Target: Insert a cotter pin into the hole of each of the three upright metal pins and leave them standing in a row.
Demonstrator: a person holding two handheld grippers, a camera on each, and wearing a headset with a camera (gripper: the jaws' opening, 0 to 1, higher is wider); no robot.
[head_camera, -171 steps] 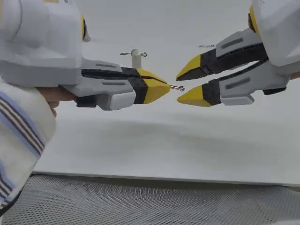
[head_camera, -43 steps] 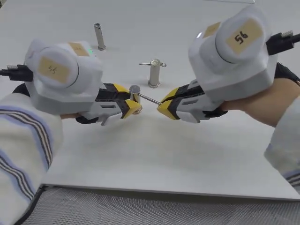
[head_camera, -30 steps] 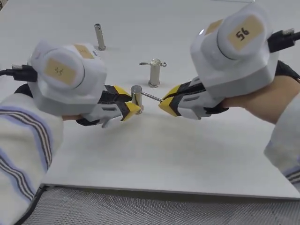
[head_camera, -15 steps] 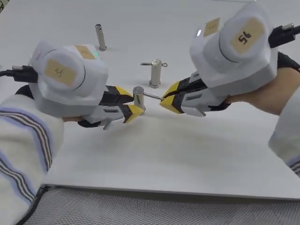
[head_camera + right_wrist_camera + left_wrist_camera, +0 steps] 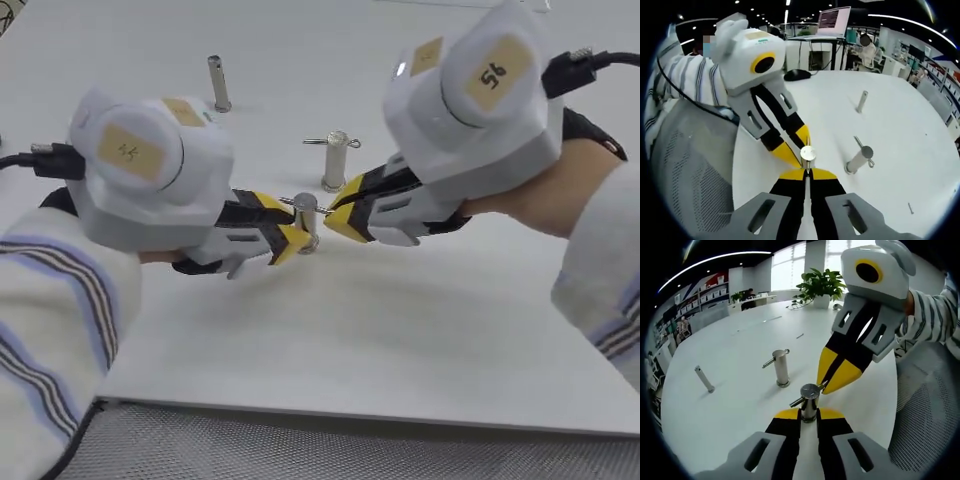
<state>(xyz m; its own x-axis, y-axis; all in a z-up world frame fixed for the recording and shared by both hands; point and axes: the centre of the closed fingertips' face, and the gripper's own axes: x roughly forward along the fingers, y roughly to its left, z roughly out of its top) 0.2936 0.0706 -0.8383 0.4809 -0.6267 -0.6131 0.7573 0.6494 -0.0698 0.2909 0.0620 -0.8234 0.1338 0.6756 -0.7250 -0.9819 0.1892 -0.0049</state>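
Steel has gone into steel: a moment ago a bare length of the cotter pin showed between the right gripper and the metal pin. Now its tip pokes out the far side, so this second insertion looks nearly done, with the bare pin at upper left remaining. The right gripper's fingers stay clenched on the cotter pin, close against the metal pin at frame centre, while the left gripper reaches in level from the left, fingers grasping that upright pin's shank.

Near pin stands before middle pin, far pin behind, leftward.
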